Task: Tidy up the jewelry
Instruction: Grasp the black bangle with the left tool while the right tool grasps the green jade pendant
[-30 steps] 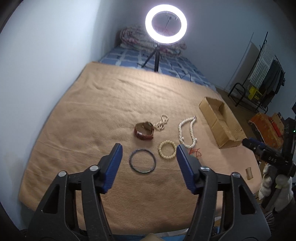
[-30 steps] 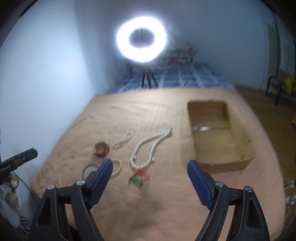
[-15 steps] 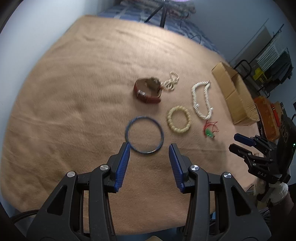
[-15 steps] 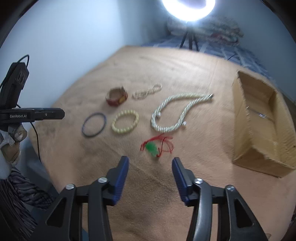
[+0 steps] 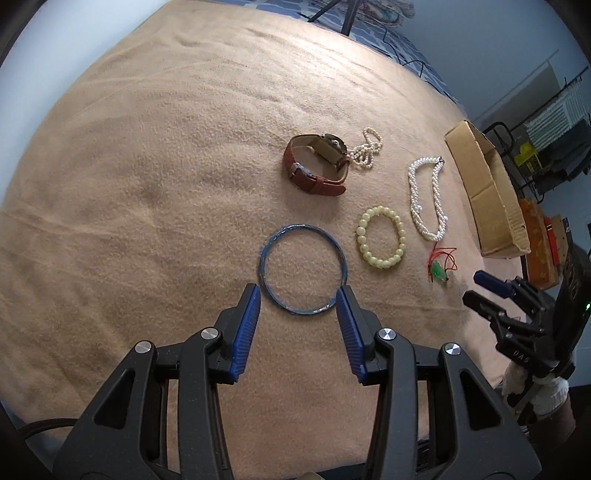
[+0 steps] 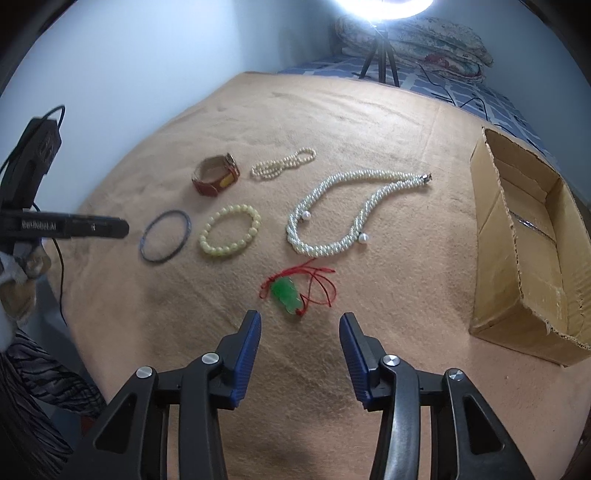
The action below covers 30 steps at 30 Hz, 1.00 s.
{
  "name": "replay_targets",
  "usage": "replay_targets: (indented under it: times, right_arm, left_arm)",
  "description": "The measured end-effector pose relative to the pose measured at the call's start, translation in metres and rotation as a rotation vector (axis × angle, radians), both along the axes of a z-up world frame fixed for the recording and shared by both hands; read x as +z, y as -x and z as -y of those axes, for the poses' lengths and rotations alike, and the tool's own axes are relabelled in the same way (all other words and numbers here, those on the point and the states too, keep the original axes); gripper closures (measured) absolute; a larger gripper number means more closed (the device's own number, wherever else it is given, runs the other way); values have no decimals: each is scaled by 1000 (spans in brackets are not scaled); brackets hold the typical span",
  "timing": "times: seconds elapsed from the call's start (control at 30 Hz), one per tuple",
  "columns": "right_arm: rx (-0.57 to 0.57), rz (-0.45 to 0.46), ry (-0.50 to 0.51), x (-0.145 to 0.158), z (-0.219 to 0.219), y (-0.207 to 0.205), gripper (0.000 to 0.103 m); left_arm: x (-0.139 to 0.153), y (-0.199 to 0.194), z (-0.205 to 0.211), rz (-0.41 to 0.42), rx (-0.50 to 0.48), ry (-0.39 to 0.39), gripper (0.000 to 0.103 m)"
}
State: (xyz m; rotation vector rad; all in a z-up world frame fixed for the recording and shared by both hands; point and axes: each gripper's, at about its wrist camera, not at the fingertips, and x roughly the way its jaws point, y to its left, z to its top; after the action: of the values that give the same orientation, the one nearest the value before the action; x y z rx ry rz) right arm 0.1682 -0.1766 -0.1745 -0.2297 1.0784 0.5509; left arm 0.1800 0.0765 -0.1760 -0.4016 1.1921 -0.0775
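Left hand-held gripper (image 5: pixel 300 293) open, empty, fingertips flanking near edge of blue bangle (image 5: pixel 302 268) (contact unclear). Right hand-held gripper (image 6: pixel 300 320) open, empty, green pendant (image 6: pixel 286 291) just ahead. Bead bracelet (image 5: pixel 381 236), pearl necklace (image 6: pixel 347 214), watch (image 5: pixel 317 164) beyond; cardboard box (image 6: pixel 532 258) right.

From my left wrist view, the ring light's tripod (image 5: pixel 341 16) is cut off at the top edge. Cardboard box (image 5: pixel 491 192) interior hidden behind its near wall. Right wrist view: ring light (image 6: pixel 384 5) mostly out of frame, blown out. Thin shiny item in the box (image 6: pixel 532 225) too small to identify.
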Motion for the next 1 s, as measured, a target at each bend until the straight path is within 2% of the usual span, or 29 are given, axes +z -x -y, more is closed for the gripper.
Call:
replay_targets:
  times: [0.4,0.53,0.8,0.9,1.0]
  right_arm:
    - [18,-21,15,-11,-5,-7,61]
    - [25,-35,8,-15,-8,-12,66]
    - [56,-42,20,-23,-22,-19,66]
    - [68,-40,41,-26,-26,-21,67]
    - [75,-34,57,-28,-30,-21,67]
  left_arm:
    - [-18,-14,6,-41,-19,-17,61]
    - [-23,-19,5,-51,-18,-27,61]
    - [-32,-31,4,-62,-22,-36,65]
    - [-33,-34,8,-58,-38,-61,65]
    - [-33,-37,15,-52,-61,-116,71]
